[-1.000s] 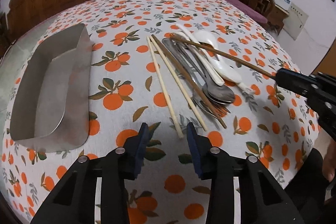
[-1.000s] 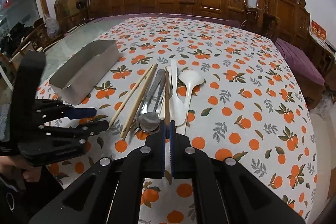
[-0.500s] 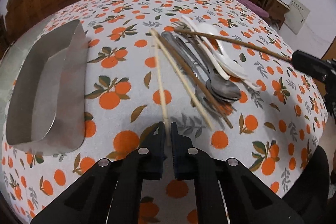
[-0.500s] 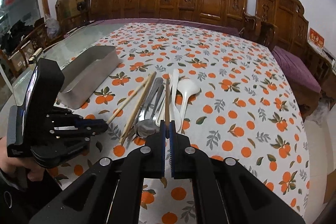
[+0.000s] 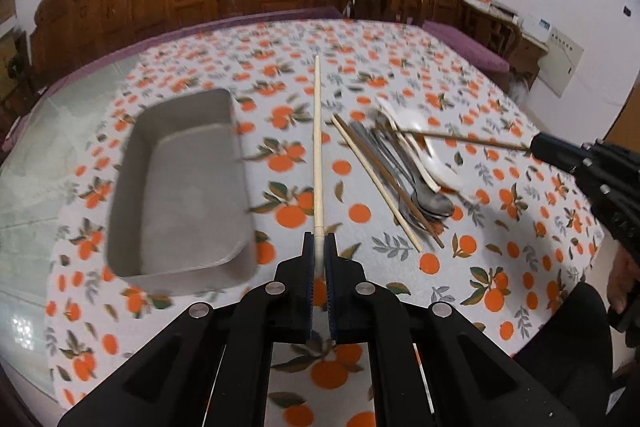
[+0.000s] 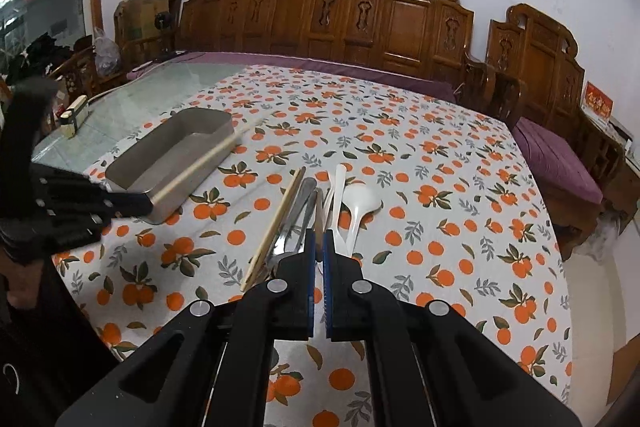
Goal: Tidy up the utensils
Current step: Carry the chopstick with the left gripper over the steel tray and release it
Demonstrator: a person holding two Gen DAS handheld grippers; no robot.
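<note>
Two handheld black grippers work over a round table (image 5: 460, 67) covered in a white cloth printed with oranges.

Seen from the left wrist camera, the left gripper (image 5: 319, 247) is pinched closed on the near end of a pale chopstick (image 5: 317, 147), which points straight toward 12 o'clock, raised off the cloth. A rectangular metal tray (image 5: 240, 163) sits at about 10 o'clock from that gripper, just beside the chopstick's line.

At about 2 o'clock lies the pile of utensils (image 5: 400, 167): another pale chopstick, a dark one, metal spoons and white plastic spoons (image 5: 432, 155), fanned together on the cloth (some overlap, so the exact count is unclear).

The right gripper (image 5: 538, 147) enters from 3 o'clock, clamped on a dark brown chopstick (image 5: 460, 139) whose far tip reaches over the white spoons.

In the right wrist camera, that gripper's closed fingers (image 6: 308, 251) grip the brown chopstick's end, with the utensil pile directly ahead at 12 o'clock. The tray stands at 10 o'clock, and the left gripper's pale chopstick slants above the tray's near right corner.
</note>
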